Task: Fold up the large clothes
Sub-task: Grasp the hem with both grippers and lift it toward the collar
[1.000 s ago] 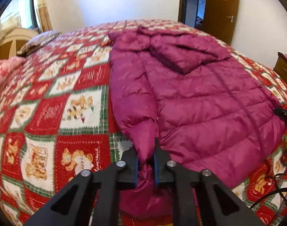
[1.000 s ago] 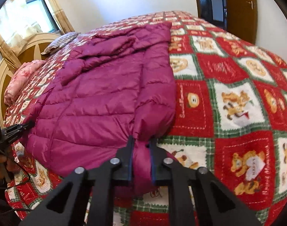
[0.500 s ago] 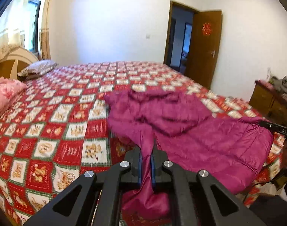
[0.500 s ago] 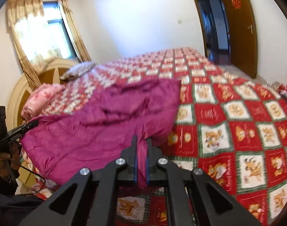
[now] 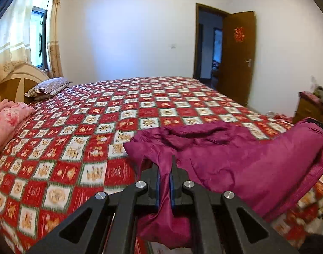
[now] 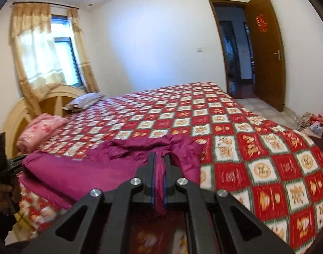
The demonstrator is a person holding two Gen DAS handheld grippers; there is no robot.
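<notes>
Patchwork bed (image 5: 81, 139) (red, white squares) carries your magenta jacket (image 5: 235, 154); left gripper (image 5: 165, 175) and right gripper (image 6: 159, 174) each pinch its sleeve fabric.

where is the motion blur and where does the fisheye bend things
Left wrist view: quilt squares smear near the bottom edge; door stays fairly straight. Right wrist view: blur lower left beside the jacket; door and curtains bow noticeably.

A home bedroom: a quilted bed (image 5: 93, 127), pillow (image 5: 47, 86) at its head, curtained window (image 6: 61, 61) behind, wooden door (image 6: 265, 50) beyond.
</notes>
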